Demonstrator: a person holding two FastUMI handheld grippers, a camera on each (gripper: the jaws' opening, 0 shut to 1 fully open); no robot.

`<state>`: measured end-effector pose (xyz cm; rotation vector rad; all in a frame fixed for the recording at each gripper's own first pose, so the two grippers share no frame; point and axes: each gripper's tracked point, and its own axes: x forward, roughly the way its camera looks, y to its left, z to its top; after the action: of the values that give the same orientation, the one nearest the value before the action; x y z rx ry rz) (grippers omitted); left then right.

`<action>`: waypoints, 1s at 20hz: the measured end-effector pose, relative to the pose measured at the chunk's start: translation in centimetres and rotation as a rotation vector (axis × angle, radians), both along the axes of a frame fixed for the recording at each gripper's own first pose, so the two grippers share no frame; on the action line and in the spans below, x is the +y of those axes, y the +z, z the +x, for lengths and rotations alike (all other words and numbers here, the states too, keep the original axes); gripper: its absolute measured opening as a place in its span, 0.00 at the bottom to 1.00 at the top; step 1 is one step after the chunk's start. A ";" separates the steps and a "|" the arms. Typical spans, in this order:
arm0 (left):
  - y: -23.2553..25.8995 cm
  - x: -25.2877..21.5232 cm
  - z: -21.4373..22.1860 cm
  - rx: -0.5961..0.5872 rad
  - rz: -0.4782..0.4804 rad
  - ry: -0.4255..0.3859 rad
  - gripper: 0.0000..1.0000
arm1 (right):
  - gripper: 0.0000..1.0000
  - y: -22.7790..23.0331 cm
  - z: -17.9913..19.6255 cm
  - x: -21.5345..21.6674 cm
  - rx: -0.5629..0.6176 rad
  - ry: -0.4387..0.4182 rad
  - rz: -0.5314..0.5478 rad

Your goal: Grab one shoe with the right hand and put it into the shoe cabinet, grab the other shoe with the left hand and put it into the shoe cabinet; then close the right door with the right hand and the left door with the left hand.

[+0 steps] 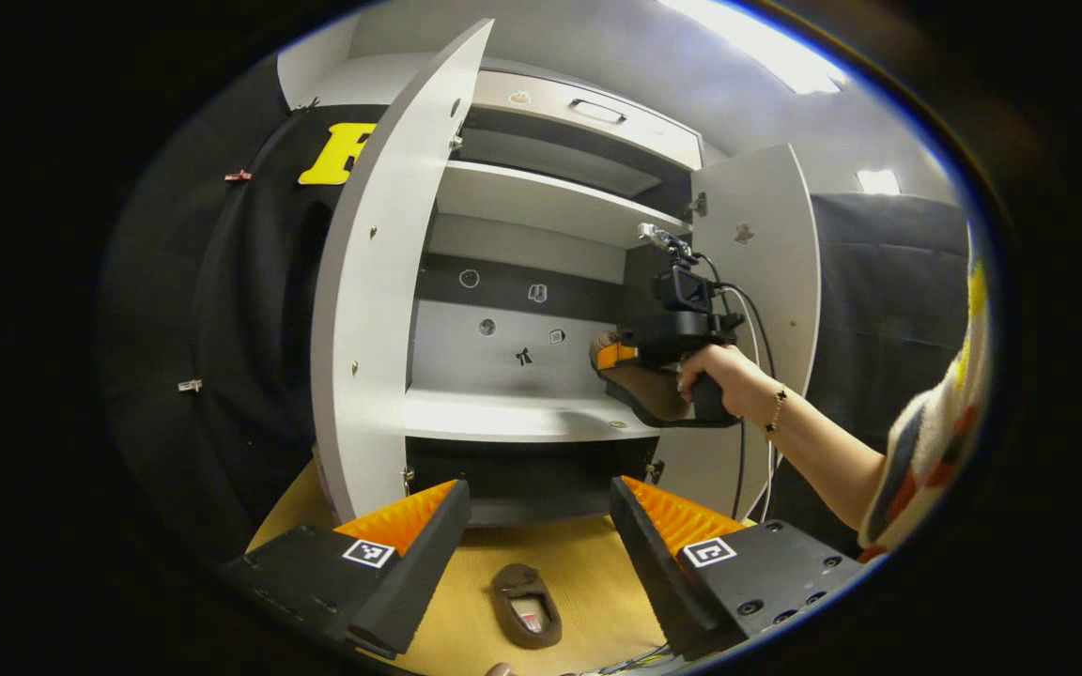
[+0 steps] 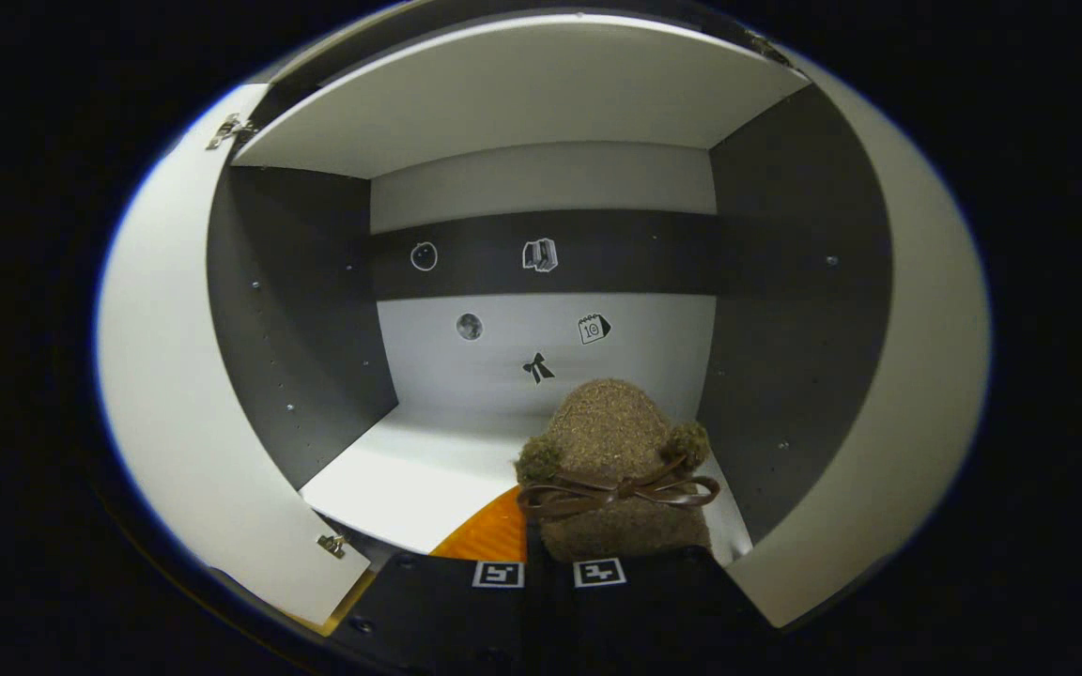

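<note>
In the left gripper view, the tall white shoe cabinet is seen with both doors swung open: the left door at nine o'clock, the right door at three o'clock. The left gripper is held with its fingers spread wide and nothing between them. Just below, at six o'clock, a brown fuzzy slipper-style shoe is left lying on the pale wooden floor. At the cabinet's right side, the right gripper is held by a hand, and a second brown fuzzy shoe is carried in it above the white shelf.

In the right gripper view, that shoe, trimmed with a thin brown bow, is clamped between the nearly closed fingers of the right gripper at six o'clock, its toe pointed into the compartment over the shelf.
</note>
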<state>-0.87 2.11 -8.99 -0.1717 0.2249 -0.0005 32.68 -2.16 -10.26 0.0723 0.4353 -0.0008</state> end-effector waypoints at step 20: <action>-0.8 1.5 4.1 0.062 0.016 0.224 0.95 | 0.52 -11.0 12.0 0.0 0.219 0.004 0.069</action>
<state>3.25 3.63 -9.80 -0.1806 0.2662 0.2292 44.68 -2.16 -21.23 0.1403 0.6540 0.0108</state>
